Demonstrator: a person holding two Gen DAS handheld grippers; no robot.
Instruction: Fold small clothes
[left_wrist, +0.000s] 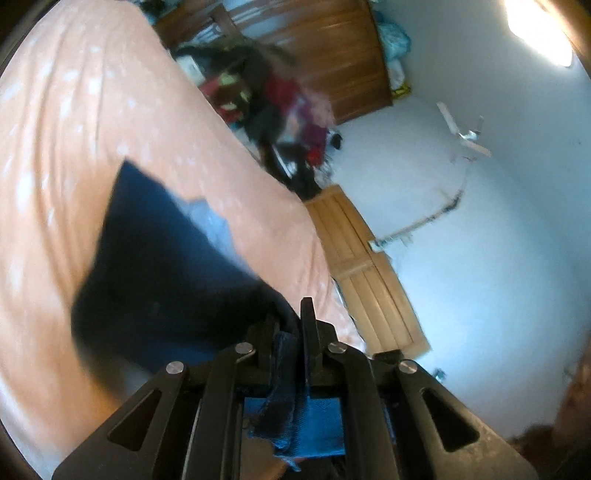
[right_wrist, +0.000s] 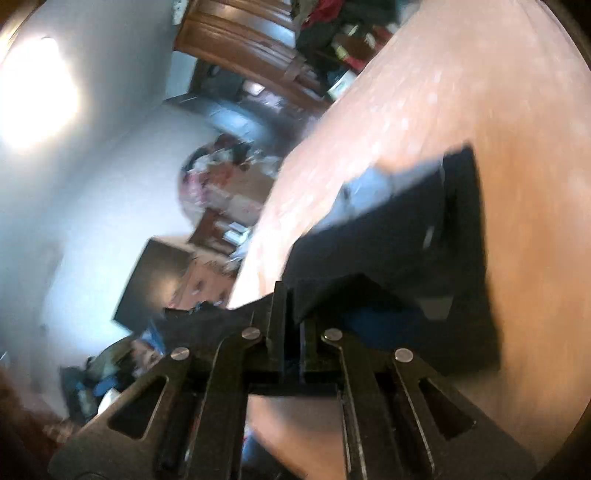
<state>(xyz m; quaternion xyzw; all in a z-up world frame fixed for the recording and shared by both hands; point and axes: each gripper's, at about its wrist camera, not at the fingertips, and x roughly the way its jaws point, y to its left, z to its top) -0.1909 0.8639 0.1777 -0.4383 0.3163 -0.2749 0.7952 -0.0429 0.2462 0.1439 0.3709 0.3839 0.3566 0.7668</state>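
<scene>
Left tool: lower centre of frame, fingers nearly together, clamped on dark cloth. Right tool: lower centre of frame, fingers likewise closed on the cloth's edge.

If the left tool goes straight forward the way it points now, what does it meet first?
Most likely the dark blue garment that the left tool already grips, and under it the peach bedspread. Blur leaves the depth uncertain.

Motion blur smears the clothes pile beyond recognition.
</scene>
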